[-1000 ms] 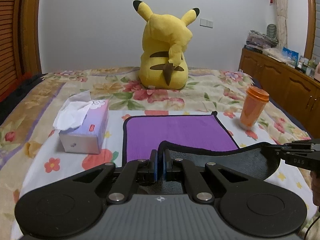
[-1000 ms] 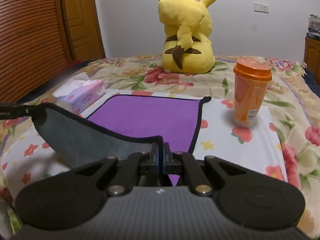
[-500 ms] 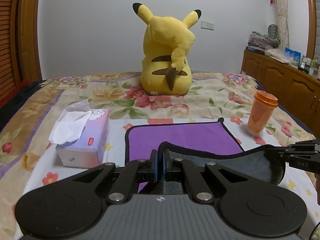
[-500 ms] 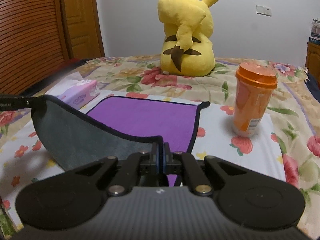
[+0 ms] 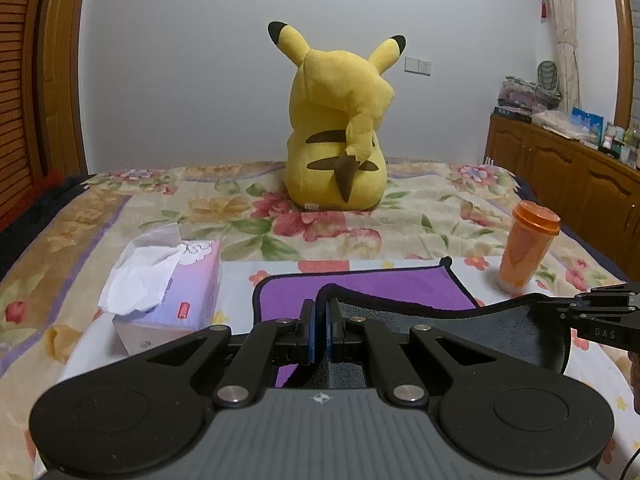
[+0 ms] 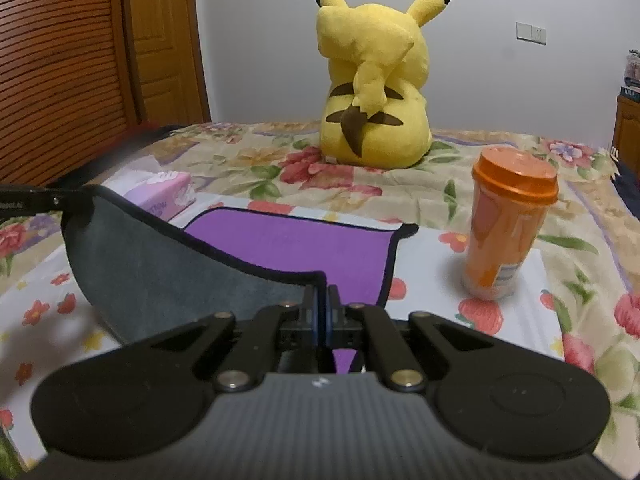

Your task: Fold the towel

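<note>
A purple towel (image 5: 372,288) with a black hem and a grey underside lies on the bed; it also shows in the right wrist view (image 6: 296,244). Its near edge is lifted off the bed, grey side (image 6: 160,276) facing me. My left gripper (image 5: 320,312) is shut on the near left corner. My right gripper (image 6: 322,300) is shut on the near right corner. The right gripper shows at the right edge of the left wrist view (image 5: 560,310), and the left gripper at the left edge of the right wrist view (image 6: 60,200).
A tissue box (image 5: 168,292) stands left of the towel, also in the right wrist view (image 6: 164,196). An orange lidded cup (image 6: 508,220) stands to its right. A yellow plush toy (image 5: 340,128) sits behind. A wooden cabinet (image 5: 568,176) is at the right.
Both grippers have risen and moved forward with the held corners, lifting the near edge over the flat purple part. Less purple shows now.
</note>
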Demonstrator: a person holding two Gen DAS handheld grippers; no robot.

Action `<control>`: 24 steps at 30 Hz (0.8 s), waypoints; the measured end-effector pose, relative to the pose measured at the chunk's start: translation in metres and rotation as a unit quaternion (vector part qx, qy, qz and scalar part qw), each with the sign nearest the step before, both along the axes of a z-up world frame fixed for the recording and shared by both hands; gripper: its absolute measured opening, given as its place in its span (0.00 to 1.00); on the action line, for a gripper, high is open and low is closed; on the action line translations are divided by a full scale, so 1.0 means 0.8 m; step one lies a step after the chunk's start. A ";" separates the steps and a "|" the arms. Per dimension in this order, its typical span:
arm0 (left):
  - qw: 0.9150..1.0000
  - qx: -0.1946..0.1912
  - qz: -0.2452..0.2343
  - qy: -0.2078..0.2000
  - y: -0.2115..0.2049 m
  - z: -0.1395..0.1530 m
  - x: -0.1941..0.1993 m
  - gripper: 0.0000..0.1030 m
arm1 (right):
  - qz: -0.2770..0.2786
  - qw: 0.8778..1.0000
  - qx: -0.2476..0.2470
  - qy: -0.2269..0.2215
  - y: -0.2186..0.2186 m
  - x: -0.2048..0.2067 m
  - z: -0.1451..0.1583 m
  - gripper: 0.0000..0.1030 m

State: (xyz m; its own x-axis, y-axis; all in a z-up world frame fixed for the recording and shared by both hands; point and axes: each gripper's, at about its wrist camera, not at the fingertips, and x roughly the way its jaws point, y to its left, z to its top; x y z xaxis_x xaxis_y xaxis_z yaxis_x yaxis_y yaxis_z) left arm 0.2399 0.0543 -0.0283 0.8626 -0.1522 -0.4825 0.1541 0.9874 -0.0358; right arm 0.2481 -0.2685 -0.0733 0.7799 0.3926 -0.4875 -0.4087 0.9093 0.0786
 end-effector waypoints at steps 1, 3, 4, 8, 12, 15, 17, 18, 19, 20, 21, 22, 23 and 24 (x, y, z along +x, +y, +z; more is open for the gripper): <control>1.000 0.001 0.000 -0.001 0.000 0.001 0.001 0.08 | 0.000 1.000 0.000 -0.002 0.000 0.002 0.001 0.04; 1.000 0.001 0.001 -0.003 0.000 0.002 0.004 0.08 | -0.001 1.000 -0.001 -0.006 -0.002 0.005 0.004 0.04; 1.000 0.002 0.000 -0.004 0.000 0.003 0.005 0.08 | -0.002 1.000 -0.001 -0.008 -0.002 0.006 0.005 0.04; 1.000 0.009 0.001 -0.005 0.000 0.003 0.011 0.08 | -0.005 1.000 -0.001 -0.016 -0.004 0.012 0.010 0.04; 1.000 0.015 0.002 -0.006 0.000 0.003 0.016 0.08 | -0.006 1.000 -0.002 -0.020 -0.004 0.017 0.011 0.04; 1.000 0.016 0.002 -0.006 0.000 0.003 0.016 0.08 | -0.004 1.000 -0.003 -0.022 -0.003 0.019 0.012 0.04; 1.000 0.018 0.003 -0.008 0.000 0.004 0.017 0.08 | -0.004 1.000 -0.005 -0.025 -0.003 0.019 0.013 0.04; 1.000 0.019 0.003 -0.008 0.001 0.005 0.018 0.08 | -0.004 1.000 -0.005 -0.027 -0.002 0.019 0.014 0.04; 1.000 0.020 0.004 -0.008 0.001 0.005 0.018 0.08 | -0.004 1.000 -0.006 -0.028 -0.002 0.019 0.015 0.04; 1.000 0.021 0.004 -0.009 0.001 0.005 0.019 0.08 | -0.003 1.000 -0.006 -0.030 -0.001 0.020 0.016 0.04; 1.000 0.021 0.004 -0.009 0.002 0.005 0.020 0.08 | -0.003 0.999 -0.006 -0.032 -0.001 0.021 0.017 0.04; 1.000 0.022 0.005 -0.010 0.002 0.005 0.020 0.08 | -0.003 0.999 -0.007 -0.033 -0.001 0.021 0.018 0.04; 1.000 0.022 0.005 -0.010 0.003 0.005 0.021 0.08 | -0.003 0.999 -0.006 -0.033 -0.001 0.022 0.019 0.04; 1.000 0.023 0.004 -0.010 0.002 0.005 0.021 0.08 | -0.003 0.999 -0.006 -0.034 -0.001 0.023 0.019 0.04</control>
State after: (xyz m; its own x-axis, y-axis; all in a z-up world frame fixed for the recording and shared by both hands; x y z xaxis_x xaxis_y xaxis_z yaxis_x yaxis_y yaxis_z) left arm 0.2565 0.0560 -0.0240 0.8736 -0.1225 -0.4710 0.1455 0.9893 0.0127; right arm 0.2664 -0.2692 -0.0578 0.8139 0.3823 -0.4375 -0.4072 0.9125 0.0397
